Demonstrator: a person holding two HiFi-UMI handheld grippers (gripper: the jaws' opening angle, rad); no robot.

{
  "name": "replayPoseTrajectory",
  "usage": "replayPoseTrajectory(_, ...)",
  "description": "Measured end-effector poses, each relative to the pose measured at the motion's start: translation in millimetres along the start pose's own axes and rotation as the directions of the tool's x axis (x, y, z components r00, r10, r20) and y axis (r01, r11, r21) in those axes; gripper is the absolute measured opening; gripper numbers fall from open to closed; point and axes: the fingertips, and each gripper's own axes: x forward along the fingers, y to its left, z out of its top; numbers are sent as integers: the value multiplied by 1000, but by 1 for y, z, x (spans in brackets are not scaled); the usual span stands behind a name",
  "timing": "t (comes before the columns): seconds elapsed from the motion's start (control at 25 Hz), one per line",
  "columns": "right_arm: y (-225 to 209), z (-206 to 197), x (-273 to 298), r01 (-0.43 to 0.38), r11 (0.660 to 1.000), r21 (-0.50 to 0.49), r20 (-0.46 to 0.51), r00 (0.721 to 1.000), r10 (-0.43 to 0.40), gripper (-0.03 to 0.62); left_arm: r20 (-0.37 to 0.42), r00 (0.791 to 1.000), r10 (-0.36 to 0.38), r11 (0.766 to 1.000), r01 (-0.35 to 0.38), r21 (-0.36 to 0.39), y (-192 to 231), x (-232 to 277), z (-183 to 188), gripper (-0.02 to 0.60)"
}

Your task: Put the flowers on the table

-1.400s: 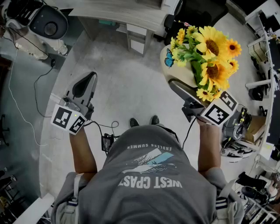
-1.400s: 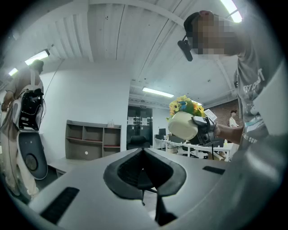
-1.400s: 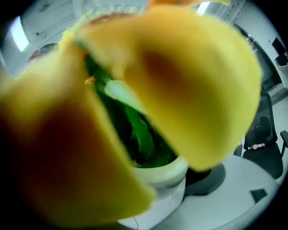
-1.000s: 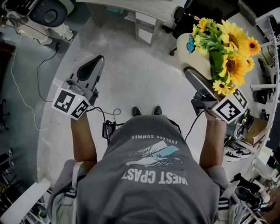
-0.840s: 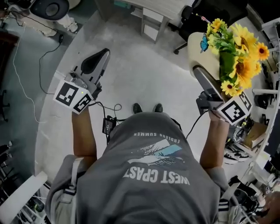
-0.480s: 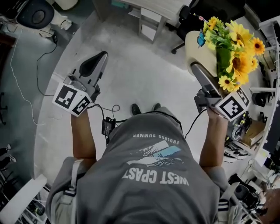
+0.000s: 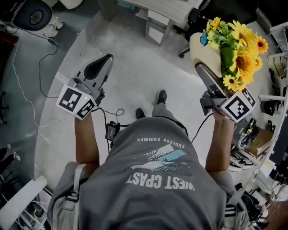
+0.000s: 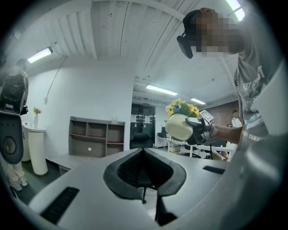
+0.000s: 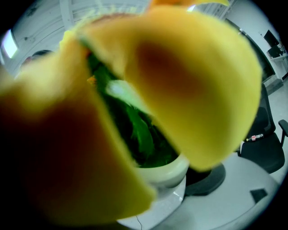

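Note:
A cream vase point(image 7: 203, 48) of yellow sunflowers point(image 7: 236, 42) with a blue butterfly is held in the air at the upper right of the head view. My right gripper point(image 7: 202, 68) is shut on the vase's side, one finger lying along it. In the right gripper view blurred yellow petals point(image 9: 193, 85) fill the frame, with green leaves point(image 9: 141, 139) and the vase rim point(image 9: 168, 173) below; the jaws are mostly hidden. My left gripper point(image 7: 105, 61) is shut and holds nothing, its pads point(image 8: 135, 168) pressed together. The left gripper view shows the vase point(image 8: 179, 127) out to the right.
A grey wooden table point(image 7: 157, 9) stands ahead, with a black office chair point(image 7: 194, 17) beside it. Cables point(image 7: 112, 130) trail on the floor by the person's shoes point(image 7: 161, 96). Cluttered shelving point(image 7: 249, 137) lines the right. A shelf unit point(image 8: 96, 137) and a white pedestal point(image 8: 37, 150) stand against the far wall.
One shoe has stepped forward and the view has swung slightly. The vase stays held in the right gripper at the upper right, and the left gripper stays shut and bare.

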Motion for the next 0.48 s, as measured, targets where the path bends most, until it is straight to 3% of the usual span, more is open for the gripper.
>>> replayPoseTrajectory(0.24, -17, 8, 7, -50, 999, 12, -6, 999, 50, 522, -9, 999, 51, 999, -50, 15, -3, 7, 4, 17)
replayPoseTrajectory(0.48, -73, 34, 48, -84, 995, 55, -49, 995, 87, 522, -30, 994, 106, 994, -106, 4, 24, 57, 13, 17)
